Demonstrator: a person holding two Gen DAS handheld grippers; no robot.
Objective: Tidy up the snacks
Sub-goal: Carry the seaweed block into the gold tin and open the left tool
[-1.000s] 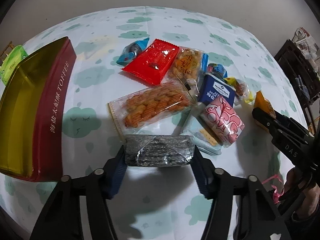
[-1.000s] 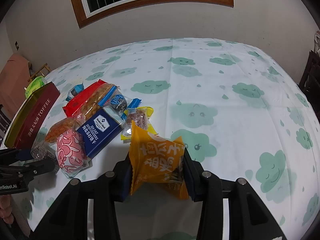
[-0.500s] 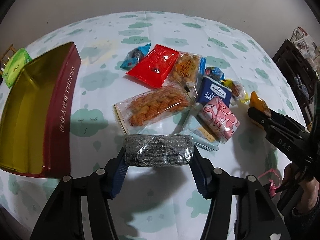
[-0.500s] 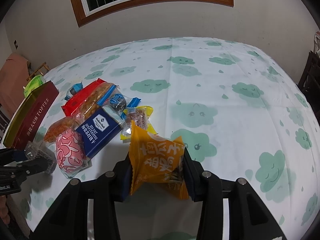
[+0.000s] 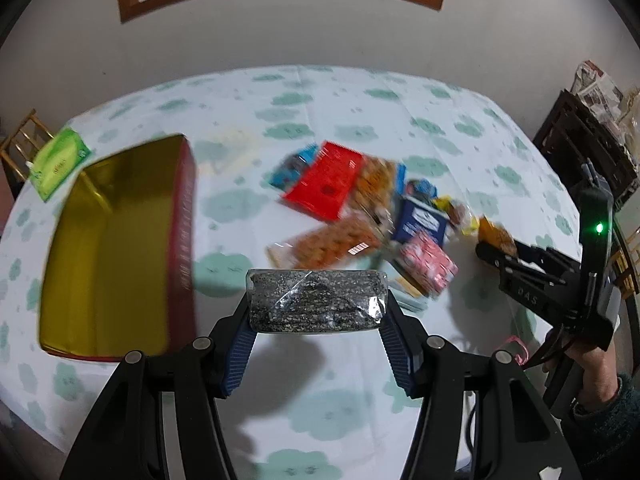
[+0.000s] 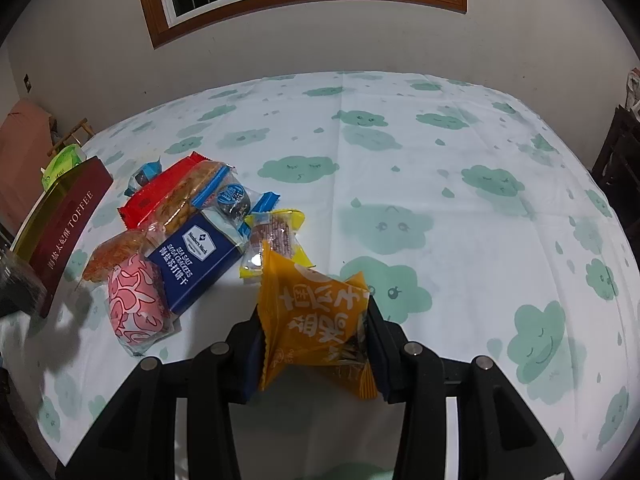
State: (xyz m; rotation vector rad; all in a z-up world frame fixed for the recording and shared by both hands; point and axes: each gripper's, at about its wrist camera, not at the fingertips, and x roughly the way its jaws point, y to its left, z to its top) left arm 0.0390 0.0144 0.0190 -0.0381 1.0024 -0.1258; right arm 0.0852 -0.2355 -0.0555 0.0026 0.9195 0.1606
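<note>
Snacks clamped in both grippers: dark, perhaps sesame, bar point(image 5: 316, 301) left point(image 5: 318, 334), orange packet point(image 6: 316, 320) right point(image 6: 314, 350).

Right claw point(image 6: 316, 344) clamping orange snack packet point(image 6: 316, 320), snack pile point(image 6: 192, 240) beside toffee tin point(image 6: 68, 220), cloud-print tablecloth point(image 6: 440, 200)

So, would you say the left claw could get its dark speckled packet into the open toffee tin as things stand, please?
Probably yes. The left claw grips the dark speckled packet clear above the table, and the toffee tin lies open and empty just to its left, nothing between them; the snack pile lies off to the right.
</note>
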